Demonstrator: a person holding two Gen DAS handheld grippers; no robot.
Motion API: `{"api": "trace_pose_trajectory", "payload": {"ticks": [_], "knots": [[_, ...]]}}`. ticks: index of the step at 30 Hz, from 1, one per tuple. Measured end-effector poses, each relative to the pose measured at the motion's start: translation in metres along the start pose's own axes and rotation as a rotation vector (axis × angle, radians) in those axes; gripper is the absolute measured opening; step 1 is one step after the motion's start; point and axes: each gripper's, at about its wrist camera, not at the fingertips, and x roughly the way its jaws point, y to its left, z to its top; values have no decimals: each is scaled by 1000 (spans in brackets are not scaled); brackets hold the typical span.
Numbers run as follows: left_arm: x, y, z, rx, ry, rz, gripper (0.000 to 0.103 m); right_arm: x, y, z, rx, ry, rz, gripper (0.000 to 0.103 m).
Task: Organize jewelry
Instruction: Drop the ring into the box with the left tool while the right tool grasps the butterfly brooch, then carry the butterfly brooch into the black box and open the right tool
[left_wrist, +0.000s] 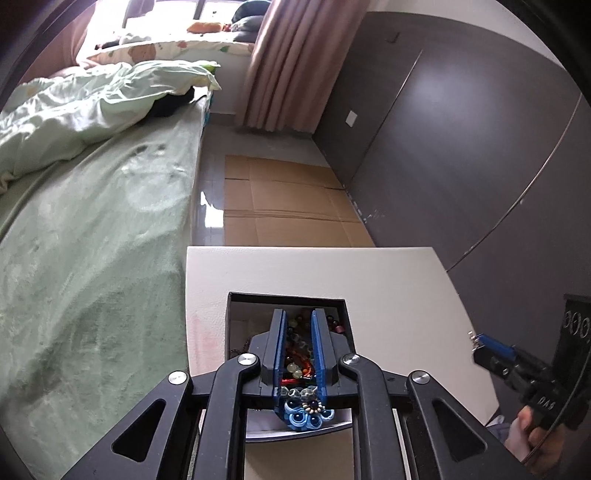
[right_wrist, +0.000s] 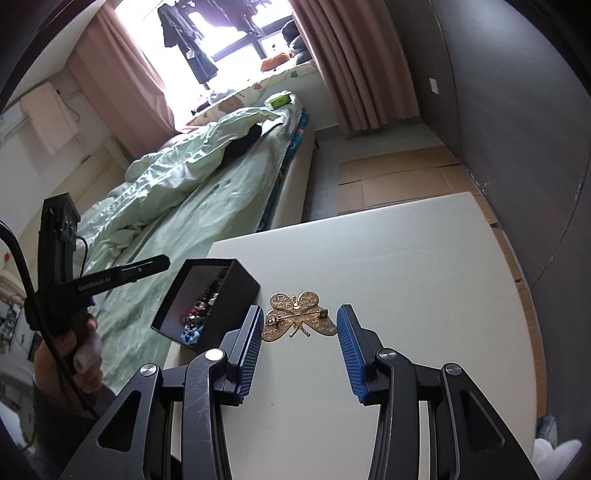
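A bedroom: a bed with pale green bedding (right_wrist: 207, 192) runs toward a bright window with pink curtains (right_wrist: 354, 66), a dark wardrobe wall (left_wrist: 461, 140) stands opposite, and flattened cardboard (left_wrist: 288, 199) covers the floor between them. In front is a white tabletop (right_wrist: 369, 258).

The only clear writing is "GenRobot.AI" on the side of the left gripper's arm in the right wrist view; the white characters on the right gripper's body in the left wrist view are too distorted to read.

The left gripper (left_wrist: 298, 347) hangs over an open black box (left_wrist: 236, 306) that sits at the table's corner nearest the bed. Its blue pads stand a narrow way apart and nothing is pressed between them; the beaded jewelry (left_wrist: 301, 363) shows through the gap, lying in the box below, with a blue bead cluster (left_wrist: 306, 415) at its near end.

The right gripper (right_wrist: 300, 326) has its pads well apart over the table. A gold butterfly brooch (right_wrist: 297, 315) lies flat, pin side up, just ahead of and between the fingertips; the left pad's tip is right at one wing, though touch cannot be judged, and the other pad is just clear of it. The box is just left of this gripper.

Beyond and right of the brooch the tabletop is bare to its far edge.
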Motion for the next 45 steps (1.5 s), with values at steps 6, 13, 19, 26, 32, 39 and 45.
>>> {"api": "trace_pose_trajectory", "payload": {"ticks": [6, 13, 19, 26, 32, 39, 45], "knots": [[-17, 6, 2, -19, -46, -24, 64, 18, 20, 6, -14, 26, 63, 42], [-32, 19, 5, -37, -67, -38, 68, 39, 63, 24, -106, 39, 108, 42], [-42, 38, 5, -74, -87, -42, 96, 62, 90, 34, -151, 67, 132, 42], [-47, 62, 6, -136, -90, -36, 103, 84, 108, 45, -168, 89, 175, 42], [-48, 79, 5, -175, -84, -31, 103, 103, 124, 51, -187, 110, 210, 42], [-42, 89, 4, -199, -59, -14, 103, 130, 127, 52, -157, 194, 234, 63], [-49, 70, 6, -161, -73, -20, 103, 107, 109, 49, -127, 170, 207, 64]]}}
